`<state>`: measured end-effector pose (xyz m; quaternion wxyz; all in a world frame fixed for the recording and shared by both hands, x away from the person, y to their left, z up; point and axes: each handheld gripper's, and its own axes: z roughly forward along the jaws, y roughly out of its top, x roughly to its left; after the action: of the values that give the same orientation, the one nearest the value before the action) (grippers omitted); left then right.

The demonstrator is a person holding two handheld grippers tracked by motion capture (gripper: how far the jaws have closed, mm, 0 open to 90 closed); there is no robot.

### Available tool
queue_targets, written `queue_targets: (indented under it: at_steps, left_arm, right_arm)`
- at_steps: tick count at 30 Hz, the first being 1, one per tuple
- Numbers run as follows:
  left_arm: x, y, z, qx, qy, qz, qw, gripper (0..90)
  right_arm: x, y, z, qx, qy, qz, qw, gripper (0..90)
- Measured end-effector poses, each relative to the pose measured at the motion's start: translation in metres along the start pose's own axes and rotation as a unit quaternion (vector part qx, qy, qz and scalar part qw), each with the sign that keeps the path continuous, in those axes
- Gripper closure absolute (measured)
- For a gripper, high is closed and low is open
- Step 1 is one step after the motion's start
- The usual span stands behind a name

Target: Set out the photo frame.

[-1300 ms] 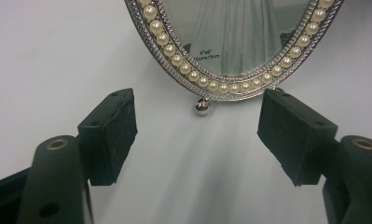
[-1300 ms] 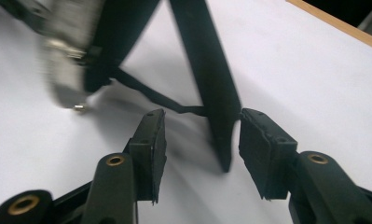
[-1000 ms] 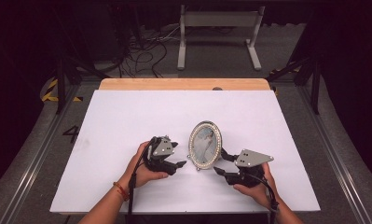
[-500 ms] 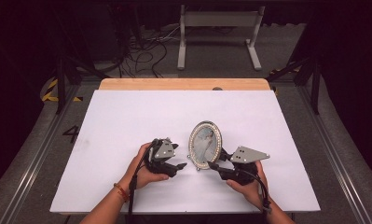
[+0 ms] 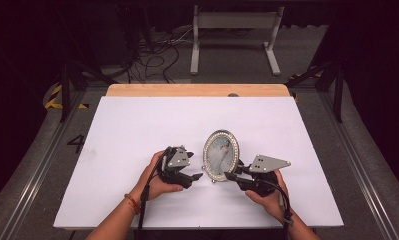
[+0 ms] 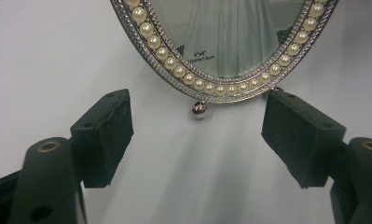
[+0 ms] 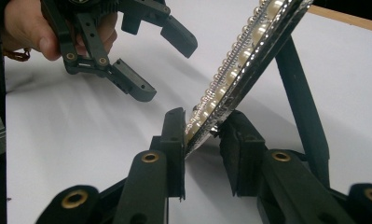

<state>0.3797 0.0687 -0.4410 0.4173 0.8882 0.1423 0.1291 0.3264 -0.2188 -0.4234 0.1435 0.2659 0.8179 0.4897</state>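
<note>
**Closing on the frame's near right edge**

Standing upright near the middle of the white table (image 5: pixel 137 130), the oval silver pearl-rimmed picture frame (image 5: pixel 221 156) had not shifted. The right gripper (image 7: pixel 202 140) had just narrowed its jaws around the rim; the left gripper (image 6: pixel 197 135) stayed wide, empty.

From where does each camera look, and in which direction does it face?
High view: above the near table edge, facing forward and down on the table; forearms, both hands.
Left gripper view: on the left gripper, facing the picture frame; its open jaws.
Right gripper view: on the right gripper, jaws around the frame's edge.
All share the frame.
</note>
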Motion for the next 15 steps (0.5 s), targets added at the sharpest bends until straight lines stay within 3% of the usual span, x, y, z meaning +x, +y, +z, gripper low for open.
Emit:
queue_targets:
  at_steps: [6,10,12,15]
  left_arm:
    - [-0.0009,-0.0007,-0.0027,0.002,0.002,0.002,1.0000,24.4]
    - [0.0004,-0.0021,-0.0041,0.001,0.005,-0.004,1.0000,24.2]
    - [0.0007,-0.0024,-0.0043,-0.001,0.003,-0.006,1.0000,24.2]
    - [0.0005,-0.0025,-0.0035,0.002,0.003,-0.007,1.0000,24.1]
  right_arm:
    - [-0.0022,0.0000,-0.0043,0.004,-0.005,0.002,1.0000,73.0]
    - [-0.0018,-0.0007,-0.0035,0.002,-0.012,0.006,0.9999,65.9]
    - [-0.0029,-0.0012,-0.0015,-0.003,-0.013,0.019,0.9997,58.0]
    - [-0.0033,-0.0019,0.0044,-0.008,-0.007,0.037,0.9992,58.4]
